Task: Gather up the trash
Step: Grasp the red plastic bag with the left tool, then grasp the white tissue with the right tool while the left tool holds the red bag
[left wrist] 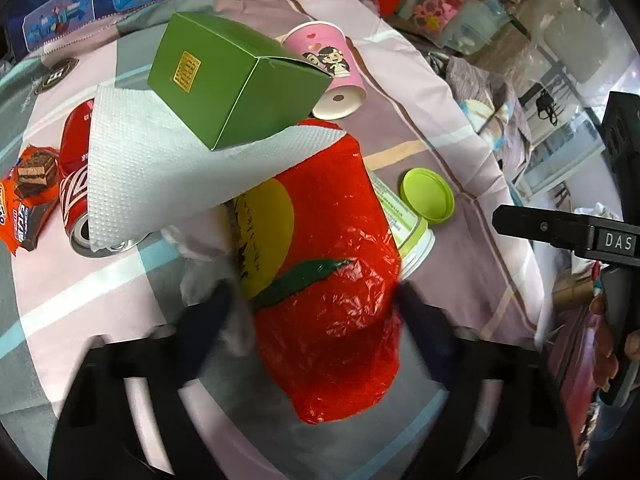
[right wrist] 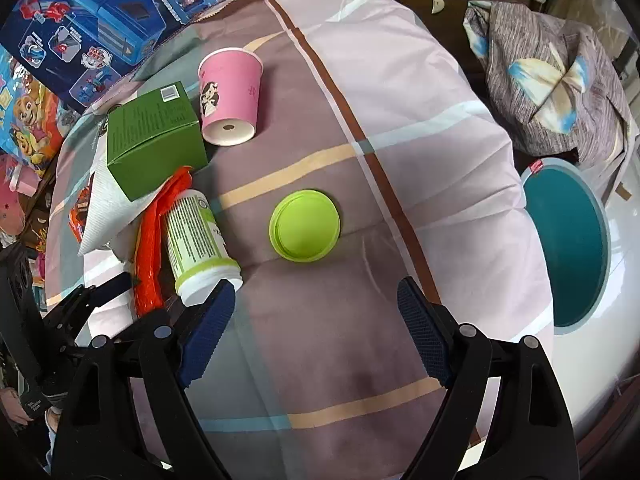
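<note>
My left gripper (left wrist: pixel 316 304) points down at a crumpled red plastic bag (left wrist: pixel 332 264). Its blurred fingertips (left wrist: pixel 412 308) sit against both sides of the bag, with some white tissue by the left one. The bag lies over a white and green tub (left wrist: pixel 408 232), (right wrist: pixel 196 240) on its side. A paper towel (left wrist: pixel 160 176) and a green box (left wrist: pixel 236 80) rest on the bag's far end. My right gripper (right wrist: pixel 316 320) hovers open over the cloth with nothing between its fingers. A lime green lid (right wrist: pixel 304 226) lies just beyond it.
A pink paper cup (right wrist: pixel 230 100) lies tipped behind the box. A red can (left wrist: pixel 74 184) and an orange snack wrapper (left wrist: pixel 28 204) lie at the left. A teal-lined round bin (right wrist: pixel 568 248) stands off the bed's right edge. Toy boxes (right wrist: pixel 92 28) line the far left.
</note>
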`<state>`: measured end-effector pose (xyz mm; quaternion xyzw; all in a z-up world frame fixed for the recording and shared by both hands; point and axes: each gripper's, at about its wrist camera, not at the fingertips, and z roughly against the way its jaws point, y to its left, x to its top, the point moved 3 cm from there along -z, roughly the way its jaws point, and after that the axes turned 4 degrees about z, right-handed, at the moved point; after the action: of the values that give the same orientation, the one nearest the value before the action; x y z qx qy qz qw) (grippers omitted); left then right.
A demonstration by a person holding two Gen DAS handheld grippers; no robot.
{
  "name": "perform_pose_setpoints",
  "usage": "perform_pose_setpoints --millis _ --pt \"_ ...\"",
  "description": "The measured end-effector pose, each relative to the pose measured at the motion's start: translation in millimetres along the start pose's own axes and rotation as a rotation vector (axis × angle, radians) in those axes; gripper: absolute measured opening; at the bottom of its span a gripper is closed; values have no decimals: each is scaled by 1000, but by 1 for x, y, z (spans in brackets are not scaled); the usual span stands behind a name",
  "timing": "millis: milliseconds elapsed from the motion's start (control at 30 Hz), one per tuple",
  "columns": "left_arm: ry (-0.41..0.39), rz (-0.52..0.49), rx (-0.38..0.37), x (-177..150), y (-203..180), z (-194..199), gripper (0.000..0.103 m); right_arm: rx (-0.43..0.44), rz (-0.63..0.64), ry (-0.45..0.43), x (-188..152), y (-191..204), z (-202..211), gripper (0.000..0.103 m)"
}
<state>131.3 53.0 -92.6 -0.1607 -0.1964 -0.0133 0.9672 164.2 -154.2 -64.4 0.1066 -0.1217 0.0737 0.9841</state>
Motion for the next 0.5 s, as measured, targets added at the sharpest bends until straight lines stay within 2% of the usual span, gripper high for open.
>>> perform_pose_setpoints --millis 133,233,500 --pt "-20 -9 -18 -2 -3 12 31 14 9 4 -4 4 -1 80" --pt "-42 -23 -19 -4 -6 26 17 23 20 3 -6 9 0 80" --pt "-139 -44 -23 -7 -10 78 14 35 52 -7 -7 27 5 80"
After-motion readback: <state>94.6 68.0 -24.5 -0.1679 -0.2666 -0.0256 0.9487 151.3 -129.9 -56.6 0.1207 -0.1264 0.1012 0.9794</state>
